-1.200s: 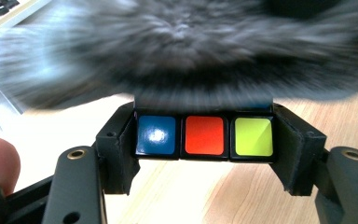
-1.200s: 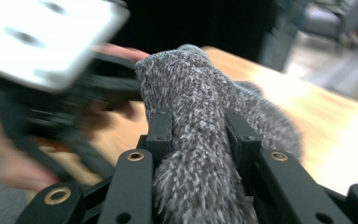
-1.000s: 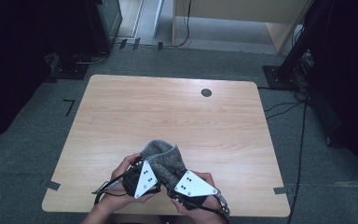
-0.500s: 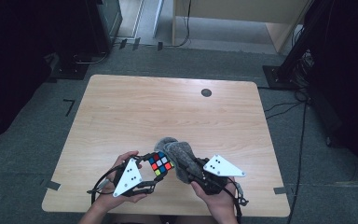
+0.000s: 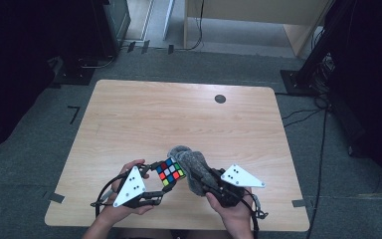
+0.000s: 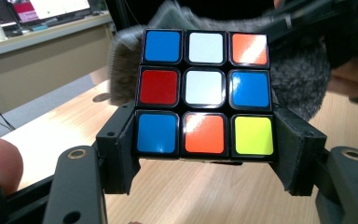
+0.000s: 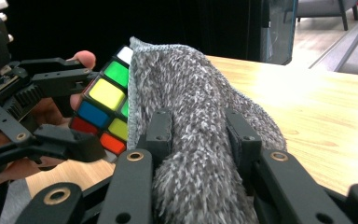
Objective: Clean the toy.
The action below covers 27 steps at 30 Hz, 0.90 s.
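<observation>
1. The left gripper (image 5: 155, 185) was clamped on a puzzle cube (image 5: 170, 172), its two black jaws pressing on the cube's opposite sides near the cube's lower row of tiles.
2. In the left gripper view, the cube (image 6: 205, 92) faced the camera with a white centre tile, blue, white and orange tiles above, red and blue at the sides, and blue, orange and yellow below.
3. The right gripper (image 5: 206, 180) was closed on a grey fuzzy cloth (image 5: 193, 167), its jaws pinching a bunched fold of it.
4. In the right gripper view, the cloth (image 7: 193, 135) rose between the jaws and draped upward, with its hemmed edge lying against one side of the cube (image 7: 106, 107).
5. Both things were held up off the tabletop (image 5: 179, 119), over its near edge and about midway along that edge, as the high view showed.
6. The cube sat to the left and the cloth touched it on the right.
7. A small dark round spot (image 5: 220, 98) lay on the tabletop near the far edge, towards the far right corner, well apart from the hands.
8. Each of the person's hands came in from the near edge, the left hand (image 5: 124, 199) and the right hand (image 5: 231, 211) wrapped round the gripper handles.
</observation>
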{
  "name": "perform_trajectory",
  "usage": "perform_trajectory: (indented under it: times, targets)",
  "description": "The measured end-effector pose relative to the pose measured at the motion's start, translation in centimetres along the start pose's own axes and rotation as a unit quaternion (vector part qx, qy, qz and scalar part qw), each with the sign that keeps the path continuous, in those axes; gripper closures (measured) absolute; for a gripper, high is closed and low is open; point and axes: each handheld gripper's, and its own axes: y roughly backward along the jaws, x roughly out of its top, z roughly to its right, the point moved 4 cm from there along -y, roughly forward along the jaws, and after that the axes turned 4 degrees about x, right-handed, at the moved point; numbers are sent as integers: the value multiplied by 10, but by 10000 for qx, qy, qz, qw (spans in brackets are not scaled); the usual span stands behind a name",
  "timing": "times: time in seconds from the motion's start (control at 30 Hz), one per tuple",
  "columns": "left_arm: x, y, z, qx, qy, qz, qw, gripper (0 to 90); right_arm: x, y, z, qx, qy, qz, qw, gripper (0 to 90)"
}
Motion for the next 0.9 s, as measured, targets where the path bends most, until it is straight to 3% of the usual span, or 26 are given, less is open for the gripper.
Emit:
perform_trajectory:
  times: [0.07, 0.17, 0.23, 0.3, 0.4, 0.5, 0.6, 0.67, 0.73, 0.8, 0.87, 0.9]
  targets:
    - [-2, -1, 0, 10, -62, -54, 10000, 348, 5, 3, -4, 85, 14, 138, 9999, 677]
    - [-3, -4, 3, -41, -107, -98, 9999, 348, 16, 7, -21, 517, 149, 406, 9977, 676]
    - [-1, -4, 5, -78, -81, -49, 9999, 348, 17, 5, -27, 552, 250, 330, 9976, 675]
    - [0, -2, 5, -75, -74, -28, 9999, 348, 13, 3, -21, 512, 116, 349, 9980, 677]
    - [2, 1, 0, -86, 57, 42, 9999, 348, 0, -1, -1, 220, -224, 141, 9994, 680]
    - [2, 2, -1, -125, 116, 101, 9998, 348, -3, 1, 8, 183, -477, 163, 9986, 680]
    - [0, -1, 3, -122, -1, -4, 9999, 348, 12, 8, -9, 540, -258, 497, 9970, 678]
    - [1, -2, 6, -166, -21, -9, 9999, 348, 18, 8, -21, 785, -69, 542, 9954, 677]
    - [2, -1, 6, -130, -49, -32, 9999, 348, 15, 5, -25, 725, 63, 440, 9964, 675]
    - [2, 1, 2, -137, 49, 34, 9999, 348, 10, 3, -16, 588, -110, 386, 9975, 677]
    - [5, 4, -3, -123, 213, 163, 9996, 348, 3, 2, -5, 154, -74, 232, 9996, 680]
    - [6, 6, -5, -81, 310, 216, 9993, 348, 1, 4, -2, 67, -55, 294, 9995, 680]
